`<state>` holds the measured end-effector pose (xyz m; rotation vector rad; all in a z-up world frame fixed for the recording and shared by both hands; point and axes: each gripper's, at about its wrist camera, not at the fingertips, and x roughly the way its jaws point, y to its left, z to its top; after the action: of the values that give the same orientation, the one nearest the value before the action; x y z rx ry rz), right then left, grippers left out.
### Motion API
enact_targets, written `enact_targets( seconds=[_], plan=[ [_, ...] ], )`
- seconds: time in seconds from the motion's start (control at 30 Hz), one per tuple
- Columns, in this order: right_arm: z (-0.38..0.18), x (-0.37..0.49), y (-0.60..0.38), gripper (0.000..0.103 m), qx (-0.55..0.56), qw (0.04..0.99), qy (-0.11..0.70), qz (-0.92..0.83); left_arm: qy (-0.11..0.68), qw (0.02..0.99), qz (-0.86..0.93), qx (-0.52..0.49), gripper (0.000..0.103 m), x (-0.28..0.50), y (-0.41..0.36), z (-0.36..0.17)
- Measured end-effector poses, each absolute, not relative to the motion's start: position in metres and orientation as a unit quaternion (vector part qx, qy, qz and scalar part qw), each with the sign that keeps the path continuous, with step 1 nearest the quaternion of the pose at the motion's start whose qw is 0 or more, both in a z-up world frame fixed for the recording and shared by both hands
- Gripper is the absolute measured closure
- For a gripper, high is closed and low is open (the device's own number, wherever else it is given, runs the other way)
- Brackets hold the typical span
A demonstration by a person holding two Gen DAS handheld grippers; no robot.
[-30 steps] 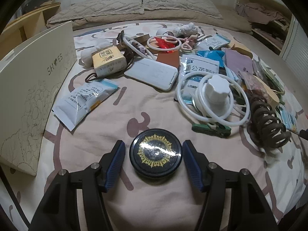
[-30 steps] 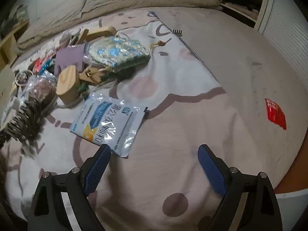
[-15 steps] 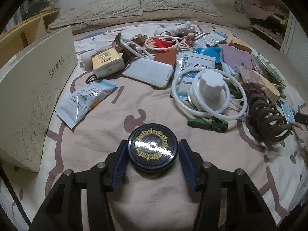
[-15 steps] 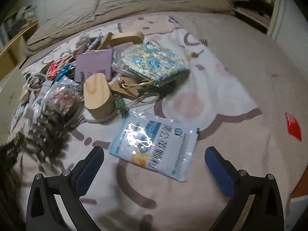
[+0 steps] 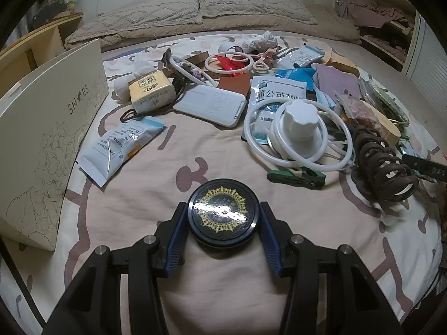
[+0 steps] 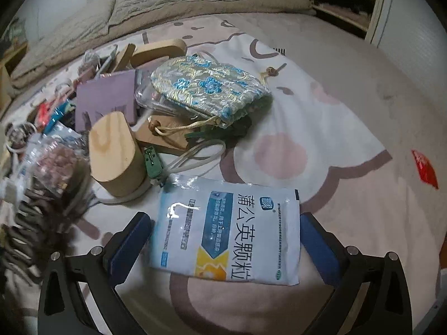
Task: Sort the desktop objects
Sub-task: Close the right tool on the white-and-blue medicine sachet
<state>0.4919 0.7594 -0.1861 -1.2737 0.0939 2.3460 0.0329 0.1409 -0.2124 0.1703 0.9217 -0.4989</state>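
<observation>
In the left wrist view a round black tin with a gold pattern [image 5: 223, 212] lies on the patterned bed cover. My left gripper [image 5: 223, 226] is shut on the tin, one blue pad against each side. In the right wrist view a white and blue medicine sachet [image 6: 227, 231] lies flat on the cover. My right gripper [image 6: 225, 240] is open, and its blue pads stand on either side of the sachet without squeezing it.
A white shoe box lid [image 5: 47, 142] stands at the left. Ahead lie a white hose with a cap [image 5: 300, 128], a green clip [image 5: 296, 179], a brown coil [image 5: 382, 164], a white case [image 5: 211, 105], a yellow pack [image 5: 152, 92], a wooden block [image 6: 116, 153] and a floral pouch [image 6: 212, 86].
My left gripper has closed in on the black tin from an open stance. My right gripper has moved forward and left until the sachet lies between its fingers.
</observation>
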Motion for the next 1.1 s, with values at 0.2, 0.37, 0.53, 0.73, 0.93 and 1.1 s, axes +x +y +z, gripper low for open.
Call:
enact_targets(
  seconds=[0.2,0.37,0.53,0.73,0.93,1.1],
  plan=[
    [-0.189,0.49,0.752,0.003,-0.456,0.222,0.009,0.862,0.436,0.859,-0.25,0.089,0.053,0.033,0.14,-0.212],
    [-0.187,0.495,0.75,0.009,-0.453,0.205,0.004,0.868,0.436,0.854,-0.268,0.095,0.053,0.034,0.14,-0.212],
    [-0.185,0.498,0.746,0.012,-0.45,0.198,-0.004,0.871,0.441,0.847,-0.281,0.093,0.05,0.038,0.142,-0.212],
    [-0.184,0.498,0.74,0.018,-0.443,0.195,-0.011,0.875,0.44,0.844,-0.29,0.095,0.049,0.043,0.138,-0.212],
    [-0.181,0.499,0.737,0.023,-0.442,0.184,-0.01,0.878,0.437,0.835,-0.318,0.107,0.053,0.043,0.138,-0.212],
    [-0.178,0.501,0.737,0.024,-0.438,0.173,0.004,0.882,0.431,0.832,-0.33,0.115,0.053,0.043,0.139,-0.21]
  ],
)
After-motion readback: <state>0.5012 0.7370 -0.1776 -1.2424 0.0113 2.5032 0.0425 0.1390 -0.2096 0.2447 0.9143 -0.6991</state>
